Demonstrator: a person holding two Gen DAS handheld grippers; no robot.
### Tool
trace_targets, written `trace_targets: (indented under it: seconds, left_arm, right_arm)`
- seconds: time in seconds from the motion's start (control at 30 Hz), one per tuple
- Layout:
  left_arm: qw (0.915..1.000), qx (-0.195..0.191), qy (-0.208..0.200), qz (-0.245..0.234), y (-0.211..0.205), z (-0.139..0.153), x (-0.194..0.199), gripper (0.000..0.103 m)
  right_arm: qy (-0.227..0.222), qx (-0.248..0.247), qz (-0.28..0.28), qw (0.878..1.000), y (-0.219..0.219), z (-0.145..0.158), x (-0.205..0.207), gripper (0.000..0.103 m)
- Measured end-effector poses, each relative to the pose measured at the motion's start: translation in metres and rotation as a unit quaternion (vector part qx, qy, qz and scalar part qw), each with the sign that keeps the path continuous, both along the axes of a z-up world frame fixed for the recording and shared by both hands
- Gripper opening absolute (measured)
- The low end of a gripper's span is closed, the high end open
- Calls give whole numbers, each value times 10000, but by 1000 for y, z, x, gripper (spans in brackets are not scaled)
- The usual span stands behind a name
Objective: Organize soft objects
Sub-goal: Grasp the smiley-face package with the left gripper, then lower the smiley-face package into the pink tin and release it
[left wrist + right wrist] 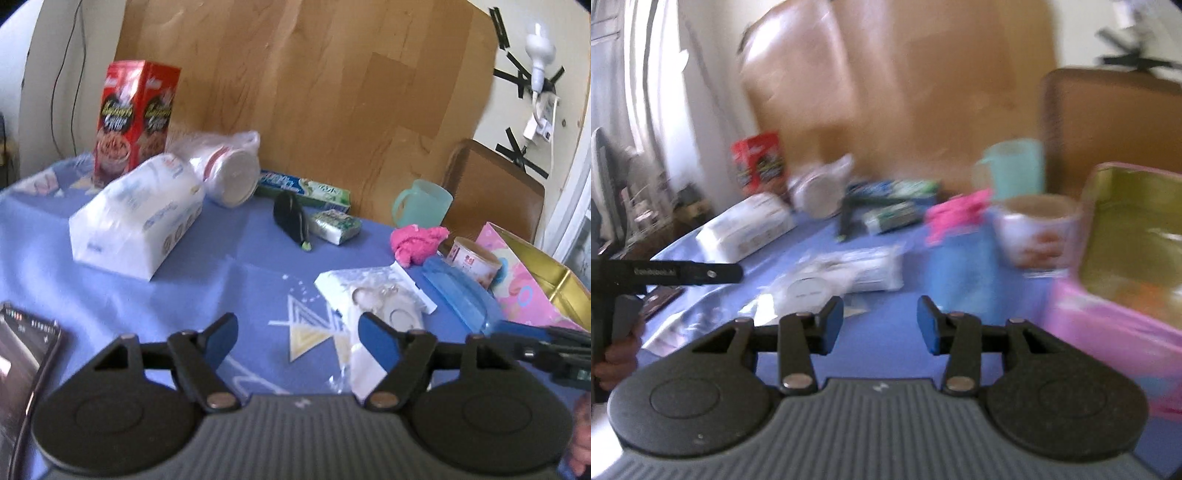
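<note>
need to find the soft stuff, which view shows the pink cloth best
The left wrist view: the pink cloth is sharp and fully visible, crumpled beside the green cup. The right wrist view shows it only as a motion-blurred pink patch.

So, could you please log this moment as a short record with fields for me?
surface: blue tablecloth
left gripper: open, nothing between the jaws
right gripper: open, nothing between the jaws
soft items: pink cloth; white tissue pack
container: pink tin, open, at right edge
other: red carton; green mug; toothpaste box
</note>
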State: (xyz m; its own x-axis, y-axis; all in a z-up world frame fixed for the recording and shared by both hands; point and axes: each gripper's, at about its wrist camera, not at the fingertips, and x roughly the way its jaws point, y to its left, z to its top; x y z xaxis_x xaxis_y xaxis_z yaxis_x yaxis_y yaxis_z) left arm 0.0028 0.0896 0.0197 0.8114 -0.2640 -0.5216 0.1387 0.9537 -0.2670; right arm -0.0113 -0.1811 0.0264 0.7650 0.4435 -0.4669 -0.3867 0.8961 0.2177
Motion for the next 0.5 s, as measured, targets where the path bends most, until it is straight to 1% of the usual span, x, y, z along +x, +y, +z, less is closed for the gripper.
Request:
trace_targets:
  seconds: [0.03, 0.1, 0.13, 0.17, 0.2, 0.23, 0.27, 0.3, 0.33, 0.37, 0.4, 0.43, 0.47, 0.5]
  left_arm:
    - [9999, -149, 56, -55, 3, -1, 0, 74]
    - [9982, -461, 204, -323, 5, -3, 1, 74]
    - [9974, -520, 238, -447, 0, -4, 4, 77]
    - [9968, -527, 251, -540, -3, -4, 6, 80]
    - [9964, -505, 262, -627, -8, -3, 10, 89]
    - [9958, -477, 269, -736, -14, -5, 15, 92]
    - [9953, -436, 318, -804, -20, -8, 20, 90]
    - [9945, -377, 504, -834, -27, -14, 27, 77]
    - [9962, -202, 402, -747, -35, -17, 26, 63]
    - [9952, -131, 385, -891, -41, -17, 25, 50]
    - [9940, -192, 417, -997, -45, -16, 22, 44]
    - [9949, -95, 371, -937, -49, -16, 17, 44]
    - [9953, -31, 335, -909, -50, -15, 13, 44]
    - [9956, -56, 324, -872, -50, -14, 8, 43]
  right_arm:
    - [92, 7, 140, 9999, 9, 0, 6, 50]
    - [317, -66, 434, 9985, 27, -3, 14, 60]
    - [377, -97, 525, 9979, 35, -4, 16, 60]
    - [432, -162, 619, 9970, 43, -7, 18, 66]
    - [494, -262, 696, 9960, 49, -11, 19, 75]
    - [594, -398, 746, 9946, 56, -16, 21, 79]
    - [590, -526, 759, 9940, 62, -20, 20, 82]
    - [476, -649, 764, 9938, 66, -21, 15, 82]
    - [416, -797, 847, 9923, 72, -21, 10, 80]
    - [278, -961, 854, 9913, 77, -21, 4, 68]
    - [154, -1148, 779, 9902, 81, -21, -1, 63]
    - [62, -1194, 752, 9900, 82, -21, -5, 62]
    - [58, -1097, 741, 9912, 78, -21, -8, 60]
    - [51, -954, 674, 9931, 73, -20, -10, 53]
